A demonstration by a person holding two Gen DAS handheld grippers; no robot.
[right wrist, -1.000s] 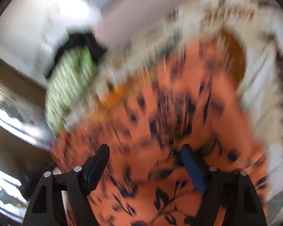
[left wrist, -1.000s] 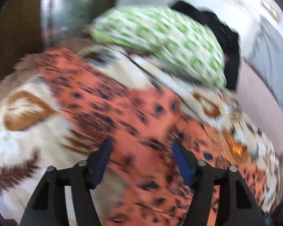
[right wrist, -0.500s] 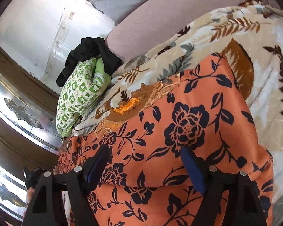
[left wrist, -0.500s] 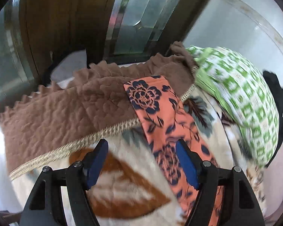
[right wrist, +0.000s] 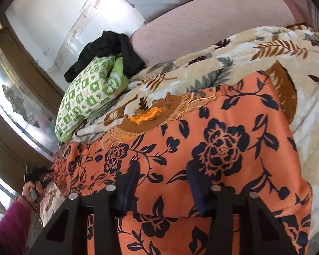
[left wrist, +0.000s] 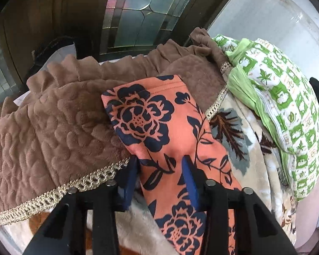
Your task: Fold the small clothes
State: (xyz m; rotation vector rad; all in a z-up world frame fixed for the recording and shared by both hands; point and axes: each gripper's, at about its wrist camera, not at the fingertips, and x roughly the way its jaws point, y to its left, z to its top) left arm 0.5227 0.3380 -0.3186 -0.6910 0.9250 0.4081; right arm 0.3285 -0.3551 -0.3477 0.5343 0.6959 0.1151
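An orange garment with dark blue flowers (right wrist: 223, 148) lies spread on a cream leaf-print blanket (right wrist: 223, 63), its embroidered neckline (right wrist: 151, 114) towards the pillow. One sleeve (left wrist: 155, 123) reaches over a brown quilted blanket (left wrist: 53, 127). My left gripper (left wrist: 159, 167) is low over that sleeve. Its jaws are closing, with the sleeve cloth between the blue pads and no clear pinch. My right gripper (right wrist: 162, 172) is pushed into the garment's body near a folded edge. Its jaws are also closing, and smooth cloth lies between them.
A green-and-white pillow (left wrist: 282, 106) and a black garment (right wrist: 110, 51) lie at the bed's far side by the wall. A dark wooden door with patterned glass (left wrist: 138, 10) stands behind the brown blanket. A hand in a magenta sleeve (right wrist: 10, 218) holds the left gripper.
My left gripper has travelled from over the garment's body to the sleeve on the brown blanket. Both pairs of jaws have narrowed. The right gripper has barely moved.
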